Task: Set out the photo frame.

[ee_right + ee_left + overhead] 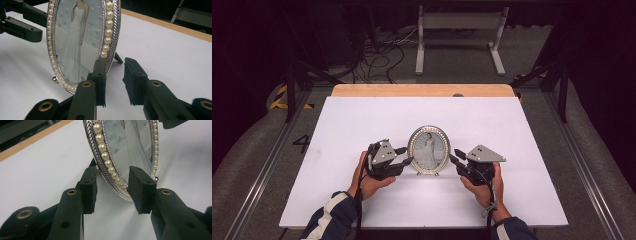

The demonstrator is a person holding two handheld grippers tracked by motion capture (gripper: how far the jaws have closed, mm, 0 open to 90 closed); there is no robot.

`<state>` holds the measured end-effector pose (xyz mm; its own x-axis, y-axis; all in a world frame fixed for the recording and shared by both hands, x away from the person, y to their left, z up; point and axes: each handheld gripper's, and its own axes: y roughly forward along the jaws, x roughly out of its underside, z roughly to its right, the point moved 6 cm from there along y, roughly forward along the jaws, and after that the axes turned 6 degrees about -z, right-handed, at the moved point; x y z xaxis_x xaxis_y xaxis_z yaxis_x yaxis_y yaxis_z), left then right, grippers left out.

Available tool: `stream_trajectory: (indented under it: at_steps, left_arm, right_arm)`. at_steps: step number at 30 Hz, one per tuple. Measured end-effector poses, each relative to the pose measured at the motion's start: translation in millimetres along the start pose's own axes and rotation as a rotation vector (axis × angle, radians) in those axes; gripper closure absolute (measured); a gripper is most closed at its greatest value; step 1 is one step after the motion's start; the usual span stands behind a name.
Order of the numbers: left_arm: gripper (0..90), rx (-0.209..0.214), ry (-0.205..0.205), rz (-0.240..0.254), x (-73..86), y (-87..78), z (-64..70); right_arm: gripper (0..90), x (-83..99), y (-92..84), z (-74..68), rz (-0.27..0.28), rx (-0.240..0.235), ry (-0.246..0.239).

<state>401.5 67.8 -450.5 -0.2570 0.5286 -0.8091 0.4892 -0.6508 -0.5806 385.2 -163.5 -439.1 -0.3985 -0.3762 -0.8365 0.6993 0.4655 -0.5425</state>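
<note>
Pearl-rimmed oval photo frame (428,149) upright on white counter (362,120), mid-front. Left tongs (113,191) and right tongs (113,81) straddle its edges, parted, gaps visible, not clamping. Frame self-standing; judged placement done, withdrawal left.

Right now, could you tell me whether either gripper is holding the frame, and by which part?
Neither holds it. The left gripper straddles the frame's lower rim with gaps at both pads; the right gripper sits beside the other edge, open.
</note>
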Motion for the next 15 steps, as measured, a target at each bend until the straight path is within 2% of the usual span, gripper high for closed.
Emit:
stream_trajectory:
  at_steps: [8, 15]
  left_arm:
    - [53.7, -0.025, 0.014, -0.005, 3.2, -7.6, -3.3]
    - [47.3, -0.043, 0.032, -0.022, 7.6, -10.1, -3.5]
  right_arm:
    - [66.3, 0.0, -3.6, 1.6, -0.011, 0.013, -0.036]
    - [60.3, 2.2, -5.9, 2.7, -0.029, 0.014, -0.046]
